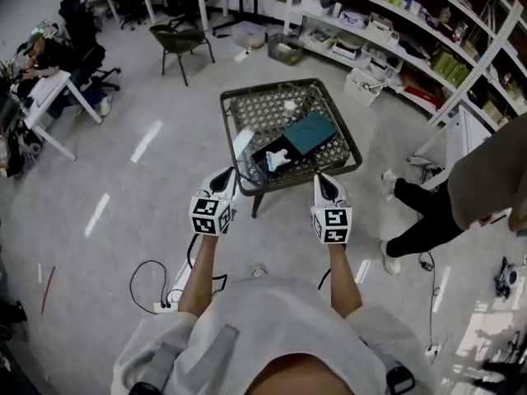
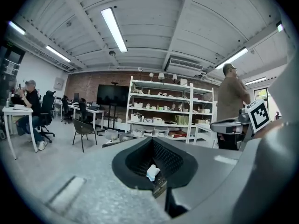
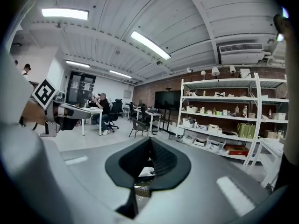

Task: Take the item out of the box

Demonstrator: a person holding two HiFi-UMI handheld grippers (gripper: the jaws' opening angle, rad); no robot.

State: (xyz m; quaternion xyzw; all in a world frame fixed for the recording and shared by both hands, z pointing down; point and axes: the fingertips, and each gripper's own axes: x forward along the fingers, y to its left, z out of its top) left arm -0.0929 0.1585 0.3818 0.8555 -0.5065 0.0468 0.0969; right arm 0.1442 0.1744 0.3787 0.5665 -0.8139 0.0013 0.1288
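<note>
A low wicker table [image 1: 247, 95] stands in front of me. On it lies an open black box [image 1: 265, 153] with a white item [image 1: 278, 160] inside, and a teal lid [image 1: 310, 132] rests beside the box. My left gripper [image 1: 222, 179] and right gripper [image 1: 324, 183] hover side by side just short of the table's near edge, both pointing at the box and holding nothing. The jaws of each are closed together. The white item [image 2: 152, 172] shows past the left gripper [image 2: 159, 186] in the left gripper view. The right gripper [image 3: 140, 186] frames the same item [image 3: 146, 172].
A person [image 1: 436, 208] stands to the right of the table. Shelving [image 1: 395, 23] with boxes lines the back right. A dark chair [image 1: 181, 39] stands behind the table, and a seated person is at desks [image 1: 45, 89] on the left. Cables [image 1: 156, 286] trail on the floor by my feet.
</note>
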